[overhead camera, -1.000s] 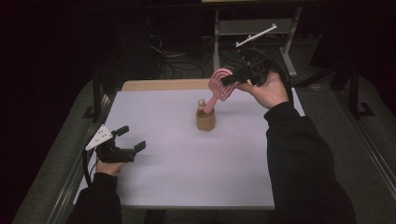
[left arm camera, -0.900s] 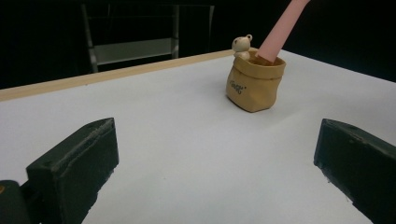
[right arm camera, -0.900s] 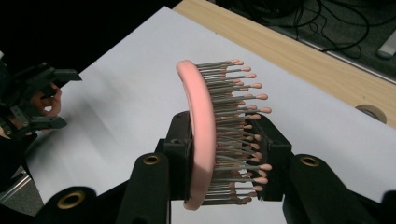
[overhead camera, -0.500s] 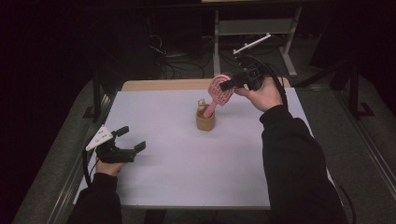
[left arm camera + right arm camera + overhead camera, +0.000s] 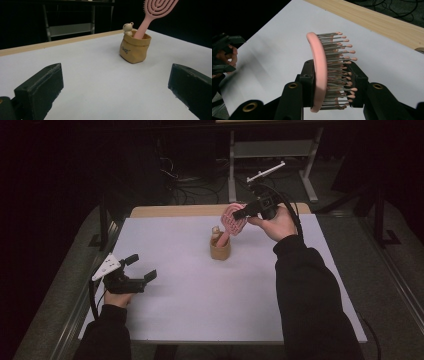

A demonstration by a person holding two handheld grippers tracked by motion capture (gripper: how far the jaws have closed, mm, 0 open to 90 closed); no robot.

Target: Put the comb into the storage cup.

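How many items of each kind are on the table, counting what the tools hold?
Pink hairbrush: 1, head clamped in the right tool, handle in the pouch
Tan pouch: 1
Small bear figure: 1, on the pouch rim
Total: 3

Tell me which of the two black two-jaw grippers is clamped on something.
The right gripper, at the table's far side: its jaws squeeze the pink plastic hairbrush by the head. The left gripper, near the table's left edge, stands open, nothing between its jaws.

A dim lab-like room: white-topped table point(image 5: 200, 320), metal rack point(image 5: 272, 150), floor cables point(image 5: 187, 182) behind.
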